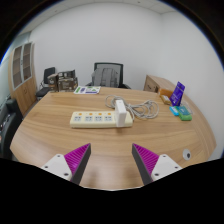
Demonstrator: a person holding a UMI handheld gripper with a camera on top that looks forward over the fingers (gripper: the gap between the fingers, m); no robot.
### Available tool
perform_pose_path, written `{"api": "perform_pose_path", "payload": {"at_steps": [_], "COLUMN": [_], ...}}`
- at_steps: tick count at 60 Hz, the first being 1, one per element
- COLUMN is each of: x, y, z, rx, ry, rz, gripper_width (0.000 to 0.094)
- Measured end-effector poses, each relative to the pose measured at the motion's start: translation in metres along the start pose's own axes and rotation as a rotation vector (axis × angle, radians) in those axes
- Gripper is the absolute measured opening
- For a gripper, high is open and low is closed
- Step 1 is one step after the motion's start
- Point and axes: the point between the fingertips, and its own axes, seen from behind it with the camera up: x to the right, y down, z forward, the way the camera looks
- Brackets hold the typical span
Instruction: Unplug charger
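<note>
Gripper view: the hand-held gripper (110, 160) hovers with fingers apart, holding nothing; the charger (121, 110) sits plugged into the power strip's (93, 119) right end, straight ahead beyond the fingers; the strip's long axis runs crosswise on the worktop (60, 140).

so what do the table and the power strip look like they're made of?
Table: looks like wood or wood-grain laminate, light brown with visible grain lines and a smooth finish; which one can't be told. Power strip: appears to be cream-white moulded plastic, matte, as does the charger plugged into it. The gripper is open, short of both.
</note>
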Motion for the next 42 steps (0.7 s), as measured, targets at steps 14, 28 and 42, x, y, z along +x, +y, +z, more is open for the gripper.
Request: {"api": "perform_pose_path", "payload": {"at_steps": [14, 28, 42], "x": [0.030, 0.031, 0.028], "y": [-0.070, -0.082, -0.086], "z": [0.125, 0.183, 0.183], "rx": [0.117, 0.128, 0.114], "ry": [-0.023, -0.015, -0.040], "rz": [-0.013, -0.027, -0.012], "gripper_width": [0.0836, 0.0253, 0.0177]}}
